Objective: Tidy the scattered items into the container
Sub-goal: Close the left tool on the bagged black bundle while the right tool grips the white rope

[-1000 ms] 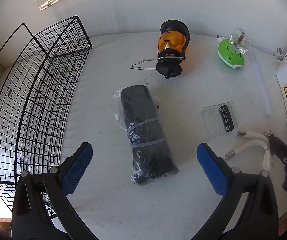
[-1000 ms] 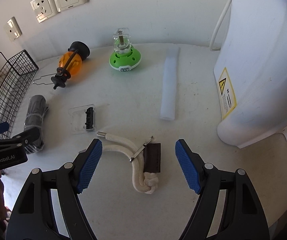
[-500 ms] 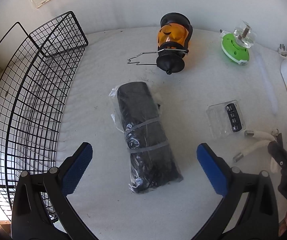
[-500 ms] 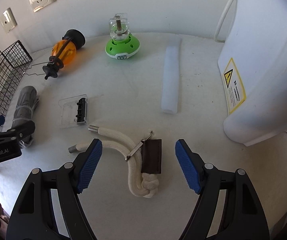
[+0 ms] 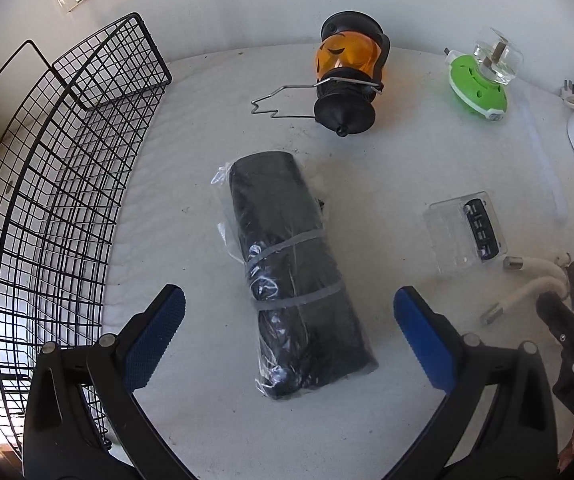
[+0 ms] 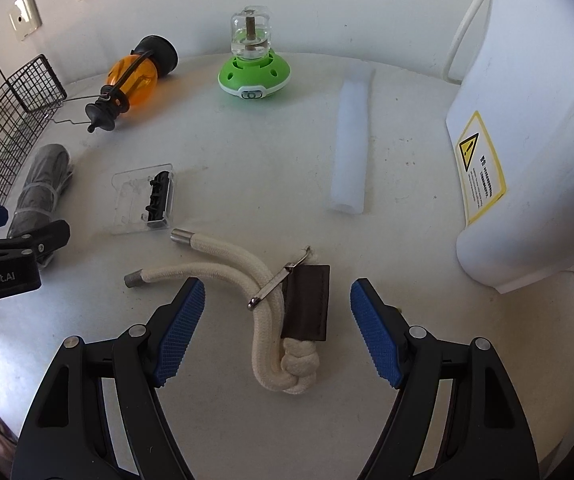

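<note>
black roll (image 5: 295,276): lies near to far, right between the wide-apart left gripper (image 5: 289,330) pads
right gripper (image 6: 277,330): wide apart too (over the rope (image 6: 263,320))

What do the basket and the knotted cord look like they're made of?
Basket: thin black wire, probably coated metal, judging by its open welded-looking grid. Knotted cord: cream braided fibre, likely cotton, with a woven surface, silvery metal-looking end caps and a dark leather-like tab.

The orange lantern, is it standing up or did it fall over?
Fallen over. The lantern lies on its side on the table, black top pointing toward the camera, wire handle flat beside it.
</note>
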